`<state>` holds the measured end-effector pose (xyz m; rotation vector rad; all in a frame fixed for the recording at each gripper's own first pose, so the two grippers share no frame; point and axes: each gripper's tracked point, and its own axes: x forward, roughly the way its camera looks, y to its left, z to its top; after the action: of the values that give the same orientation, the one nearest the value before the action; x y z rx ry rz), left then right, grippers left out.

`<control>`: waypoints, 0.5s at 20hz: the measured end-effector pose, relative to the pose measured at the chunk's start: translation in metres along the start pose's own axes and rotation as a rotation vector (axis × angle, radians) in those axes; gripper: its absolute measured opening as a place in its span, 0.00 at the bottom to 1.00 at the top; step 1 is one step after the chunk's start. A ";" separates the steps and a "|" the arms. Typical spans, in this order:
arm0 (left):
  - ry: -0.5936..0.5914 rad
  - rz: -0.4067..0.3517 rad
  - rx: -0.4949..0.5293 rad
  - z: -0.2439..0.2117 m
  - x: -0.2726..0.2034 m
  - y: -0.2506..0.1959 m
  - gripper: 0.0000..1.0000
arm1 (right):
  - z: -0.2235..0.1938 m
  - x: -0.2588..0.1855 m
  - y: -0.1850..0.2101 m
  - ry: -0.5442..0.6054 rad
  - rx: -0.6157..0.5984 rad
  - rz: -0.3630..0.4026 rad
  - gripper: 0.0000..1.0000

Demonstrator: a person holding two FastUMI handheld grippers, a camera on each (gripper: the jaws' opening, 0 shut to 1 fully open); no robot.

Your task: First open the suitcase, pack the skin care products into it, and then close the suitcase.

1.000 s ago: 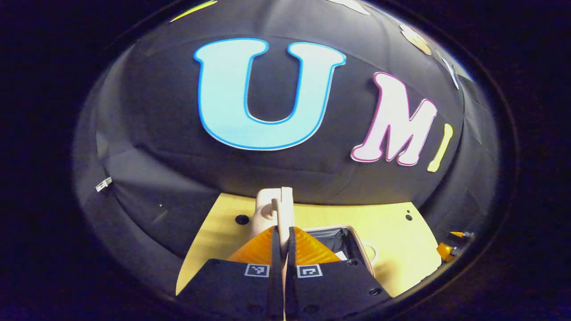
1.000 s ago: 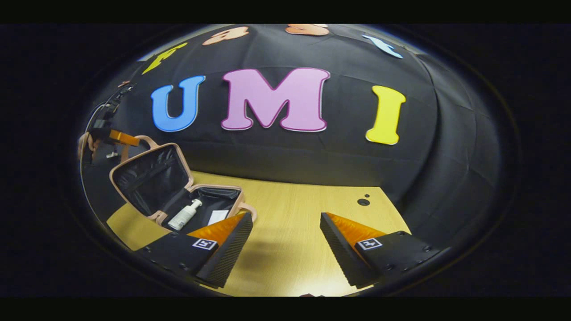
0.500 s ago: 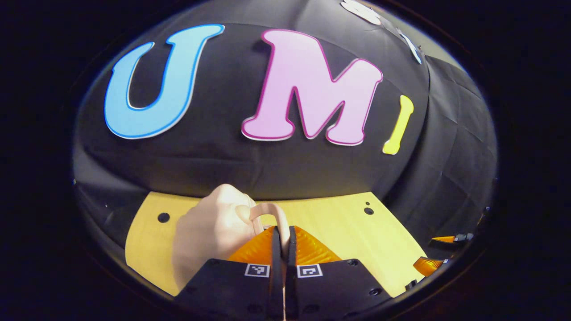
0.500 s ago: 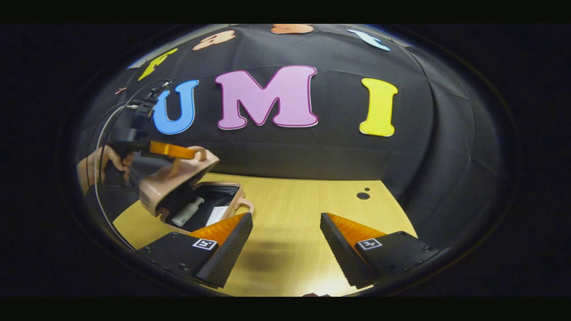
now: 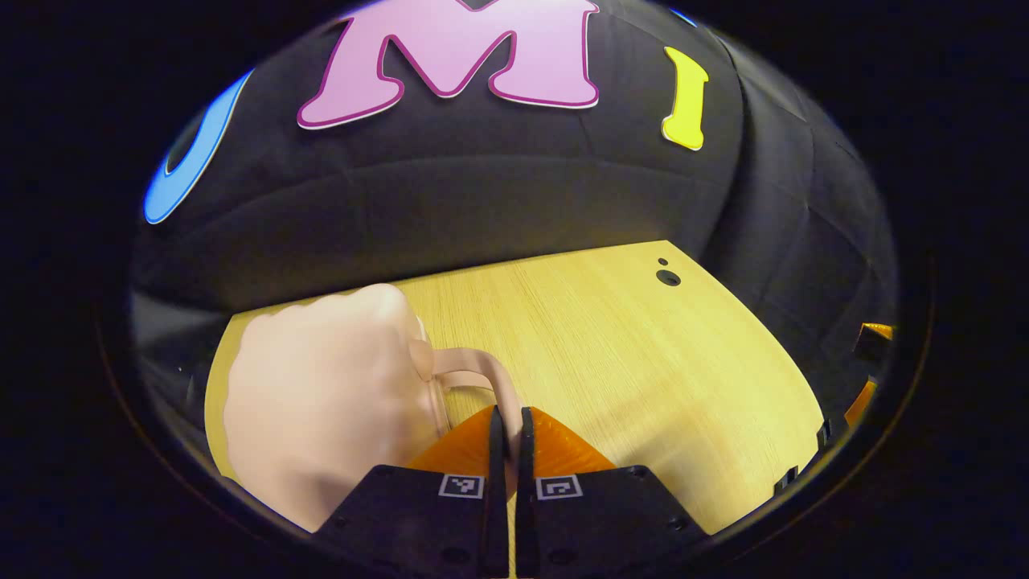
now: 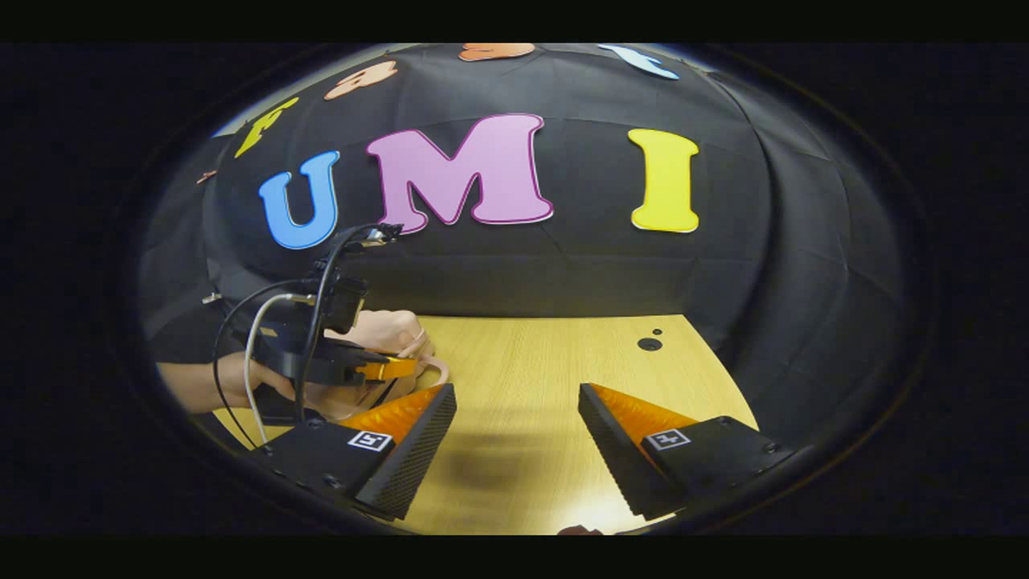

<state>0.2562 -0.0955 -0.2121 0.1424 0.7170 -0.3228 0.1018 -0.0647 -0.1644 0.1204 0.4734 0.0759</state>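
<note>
The pale pink suitcase (image 5: 321, 402) lies with its lid down on the wooden table (image 5: 627, 362), contents hidden. Its loop handle (image 5: 482, 371) curves down between the fingers of my left gripper (image 5: 508, 418), which is shut on it. In the right gripper view the left gripper (image 6: 386, 368) sits at the suitcase (image 6: 382, 328) on the table's left, held by a hand (image 6: 233, 382) with cables trailing above. My right gripper (image 6: 514, 402) hangs open over bare table (image 6: 522, 354), to the right of the suitcase, nothing between its fingers.
Two small dark holes (image 5: 667, 277) mark the table's far right corner. The black cloth wall rises right behind the table's back edge. The right gripper's fingers (image 5: 864, 378) show at the far right of the left gripper view.
The left gripper swung the raised lid forward and down by its handle until the suitcase shut, hiding the white pump bottle inside. The right gripper stayed open and barely moved.
</note>
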 end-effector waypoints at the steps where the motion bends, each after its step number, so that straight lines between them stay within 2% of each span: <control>1: -0.009 -0.011 -0.006 0.000 -0.003 -0.001 0.11 | 0.000 0.000 -0.001 -0.001 0.007 -0.001 0.98; 4: -0.094 -0.070 -0.076 0.010 -0.030 -0.014 0.21 | 0.002 -0.007 0.001 -0.014 0.013 -0.004 0.98; 6: -0.185 -0.077 -0.095 0.021 -0.071 -0.012 0.22 | 0.006 -0.022 0.009 -0.029 0.017 -0.001 0.98; 8: -0.287 -0.067 -0.093 0.032 -0.127 -0.007 0.35 | 0.017 -0.043 0.024 -0.065 0.023 0.003 0.97; 9: -0.345 -0.059 -0.098 0.038 -0.157 -0.007 0.51 | 0.023 -0.053 0.032 -0.085 0.026 0.010 0.97; 10: -0.406 -0.048 -0.103 0.043 -0.189 -0.006 0.59 | 0.029 -0.063 0.042 -0.109 0.024 0.020 0.97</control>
<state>0.1470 -0.0662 -0.0550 -0.0385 0.3337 -0.3466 0.0576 -0.0325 -0.1047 0.1520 0.3644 0.0828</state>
